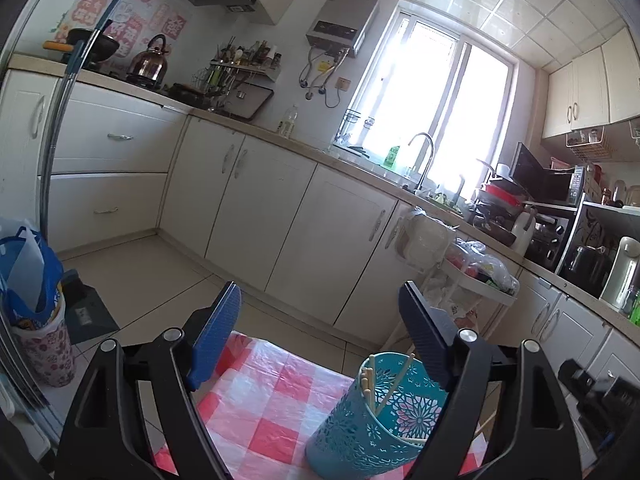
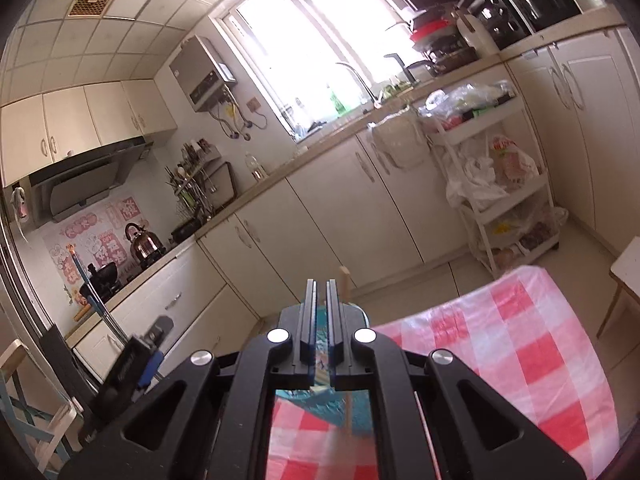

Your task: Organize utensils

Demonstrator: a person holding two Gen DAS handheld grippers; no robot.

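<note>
A teal cut-out utensil holder (image 1: 378, 416) stands on the red-and-white checked tablecloth (image 1: 276, 408) and holds several wooden chopsticks (image 1: 370, 384). My left gripper (image 1: 320, 320) is open and empty above the table, its right finger just over the holder's rim. My right gripper (image 2: 321, 284) is shut, with a wooden chopstick (image 2: 344, 280) showing beside its right finger. The teal holder (image 2: 320, 396) lies right under it, mostly hidden by the fingers. I cannot tell whether the chopstick is clamped.
White kitchen cabinets (image 1: 256, 200) and the counter run behind the table. A white trolley (image 2: 500, 184) with bags stands to the right. A bin with a blue bag (image 1: 32, 300) stands at the left. The left gripper's body (image 2: 132, 364) shows left of the right gripper.
</note>
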